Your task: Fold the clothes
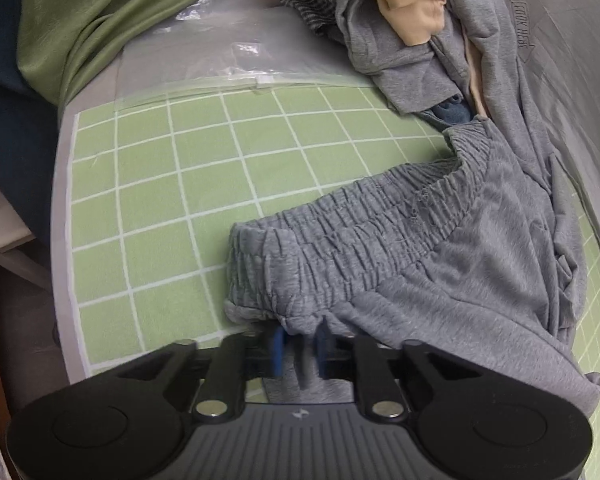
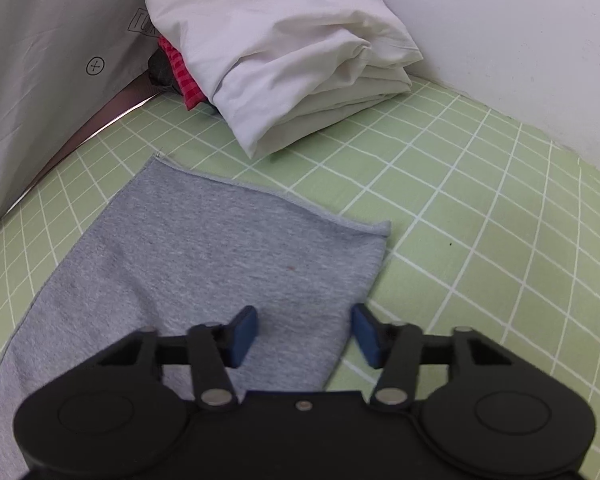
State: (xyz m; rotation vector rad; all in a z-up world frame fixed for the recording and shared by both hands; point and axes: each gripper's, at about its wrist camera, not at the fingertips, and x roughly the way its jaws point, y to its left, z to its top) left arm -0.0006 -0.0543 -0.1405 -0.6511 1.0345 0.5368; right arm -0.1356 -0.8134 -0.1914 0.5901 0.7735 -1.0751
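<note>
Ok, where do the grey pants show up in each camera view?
Left wrist: grey pants fill the lower right, waistband edge pinched in the left gripper.
Right wrist: a flat pant leg, hem at centre, runs to lower left under the open right gripper.
Shared landmark: the green grid mat.

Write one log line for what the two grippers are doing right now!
task: fold clothes | left gripper: shut on grey elastic-waist cotton pants at waistband | right gripper: open over the pants leg | surface: green grid mat

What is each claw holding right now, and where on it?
Left claw: grey pants, pinched at the waistband edge. Right claw: open above the pant leg, holding nothing.
</note>
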